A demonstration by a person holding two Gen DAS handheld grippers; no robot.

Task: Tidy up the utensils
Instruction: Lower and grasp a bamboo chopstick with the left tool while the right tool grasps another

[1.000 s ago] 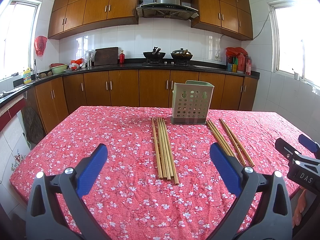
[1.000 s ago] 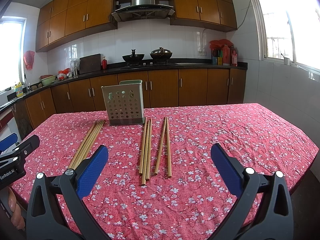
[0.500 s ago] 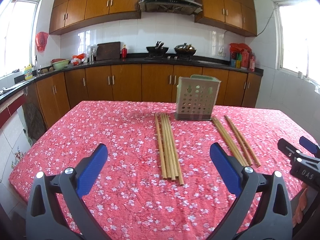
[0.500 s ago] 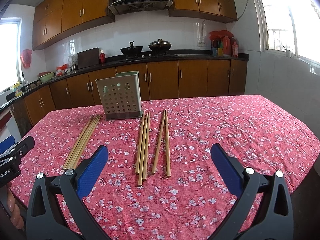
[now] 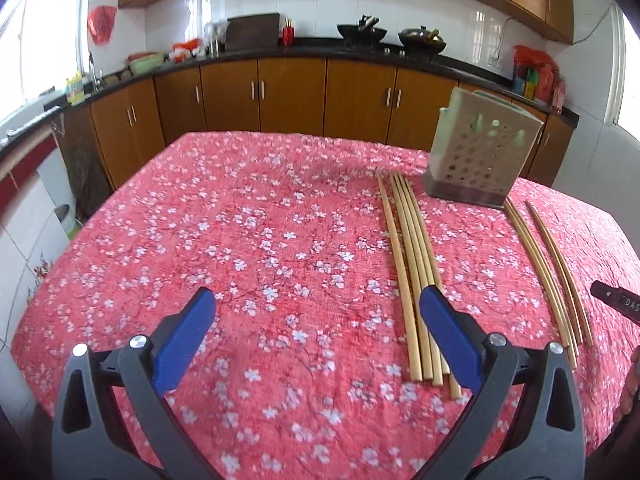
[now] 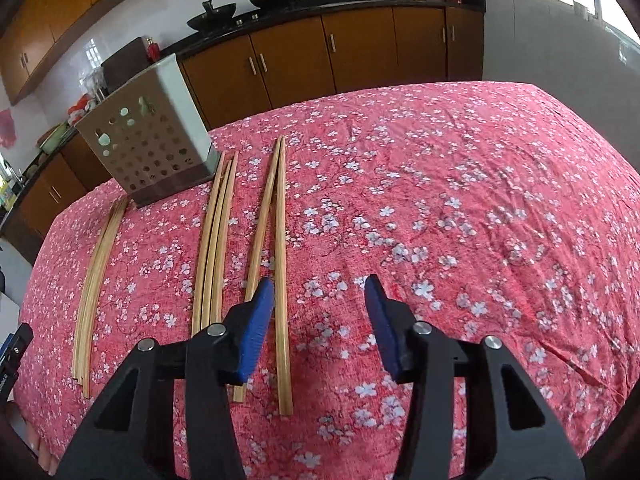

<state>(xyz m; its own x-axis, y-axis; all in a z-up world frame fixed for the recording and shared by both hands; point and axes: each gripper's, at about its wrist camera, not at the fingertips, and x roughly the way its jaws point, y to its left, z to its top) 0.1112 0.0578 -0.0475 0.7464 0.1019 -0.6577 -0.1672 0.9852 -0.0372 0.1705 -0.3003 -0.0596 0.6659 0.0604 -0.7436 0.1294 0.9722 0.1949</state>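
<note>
Chopsticks (image 6: 280,240): three bunches lying flat on the red flowery tablecloth (image 6: 460,200), near the holder.
Holder (image 6: 148,148): standing upright behind them.
Right gripper (image 6: 319,300): jaws closing, nothing squeezed between them.
Left gripper (image 5: 316,320): jaws wide apart, nothing inside.

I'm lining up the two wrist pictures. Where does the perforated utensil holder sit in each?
Left wrist view: the perforated utensil holder stands upper right, at the far end of the chopsticks, beyond the left gripper.
Right wrist view: the holder stands upper left, tilted by the lens, left of the nearest chopsticks.
Shared landmark: the two woks on the stove behind the table.
</note>
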